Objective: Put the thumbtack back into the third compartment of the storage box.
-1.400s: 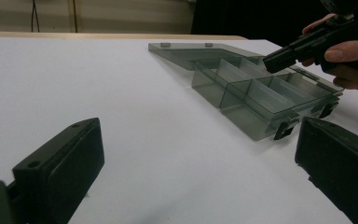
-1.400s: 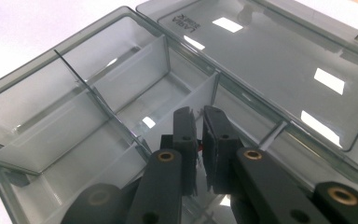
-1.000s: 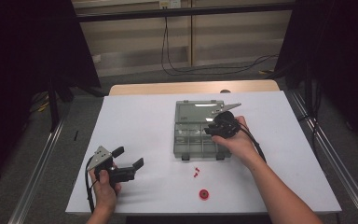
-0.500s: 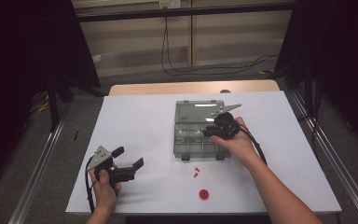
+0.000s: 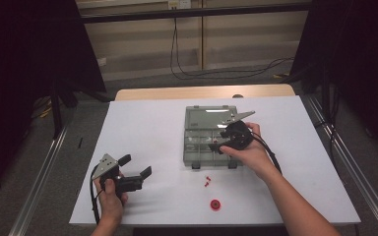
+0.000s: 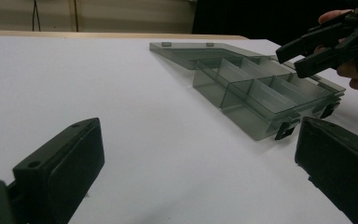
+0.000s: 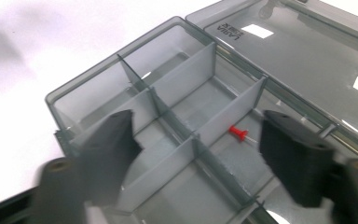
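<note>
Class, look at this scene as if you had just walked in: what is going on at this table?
A person is sorting red pushpins into an open grey compartment box. The right gripper hovers over the box; its jaws have just been opening, and one red pushpin lies in a compartment below them. The left gripper rests open on the white table. More pins and a red disc wait nearby.

A small red push pin (image 7: 238, 133) lies on its side in a compartment of the open, smoky-grey transparent plastic organiser box (image 5: 197, 147), whose lid lies flat on the white counter (image 5: 147, 128).
</note>
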Motion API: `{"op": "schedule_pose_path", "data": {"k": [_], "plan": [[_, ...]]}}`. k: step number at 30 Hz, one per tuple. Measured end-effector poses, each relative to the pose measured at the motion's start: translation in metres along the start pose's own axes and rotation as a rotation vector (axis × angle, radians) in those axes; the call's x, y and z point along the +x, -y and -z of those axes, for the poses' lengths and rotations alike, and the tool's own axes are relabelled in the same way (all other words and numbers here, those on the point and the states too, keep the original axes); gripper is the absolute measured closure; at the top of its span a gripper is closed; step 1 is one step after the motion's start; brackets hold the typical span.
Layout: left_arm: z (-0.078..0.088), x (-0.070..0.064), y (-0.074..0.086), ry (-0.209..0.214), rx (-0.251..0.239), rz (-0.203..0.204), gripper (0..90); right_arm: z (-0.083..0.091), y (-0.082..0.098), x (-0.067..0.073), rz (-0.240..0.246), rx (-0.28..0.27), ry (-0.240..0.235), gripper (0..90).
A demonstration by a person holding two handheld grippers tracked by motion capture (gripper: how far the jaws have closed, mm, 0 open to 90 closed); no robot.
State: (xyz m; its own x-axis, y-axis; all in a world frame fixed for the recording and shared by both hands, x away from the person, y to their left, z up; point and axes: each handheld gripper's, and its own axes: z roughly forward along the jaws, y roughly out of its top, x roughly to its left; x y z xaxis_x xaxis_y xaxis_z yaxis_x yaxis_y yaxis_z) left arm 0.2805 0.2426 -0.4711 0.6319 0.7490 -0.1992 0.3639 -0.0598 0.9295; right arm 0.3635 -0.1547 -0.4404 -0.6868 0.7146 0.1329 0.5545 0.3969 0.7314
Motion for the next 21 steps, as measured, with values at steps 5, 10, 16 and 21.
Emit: {"op": "schedule_pose_path", "data": {"k": [5, 10, 16, 21], "plan": [[0.0, 0.0, 0.0, 0.0, 0.001, -0.002, 1.3, 0.004, 0.001, 0.004, -0.011, -0.005, -0.023, 5.1], [0.0, 0.0, 0.0, 0.0, 0.001, -0.003, 1.3, 0.011, 0.004, 0.014, 0.002, 0.006, -0.048, 0.0], [0.0, 0.0, 0.0, -0.002, 0.002, 0.0, 1.3, 0.016, 0.009, 0.023, 0.005, 0.007, -0.046, 0.0], [0.0, 0.0, 0.0, -0.002, 0.004, -0.003, 1.3, 0.02, 0.014, 0.033, 0.009, 0.012, -0.048, 0.0]]}}
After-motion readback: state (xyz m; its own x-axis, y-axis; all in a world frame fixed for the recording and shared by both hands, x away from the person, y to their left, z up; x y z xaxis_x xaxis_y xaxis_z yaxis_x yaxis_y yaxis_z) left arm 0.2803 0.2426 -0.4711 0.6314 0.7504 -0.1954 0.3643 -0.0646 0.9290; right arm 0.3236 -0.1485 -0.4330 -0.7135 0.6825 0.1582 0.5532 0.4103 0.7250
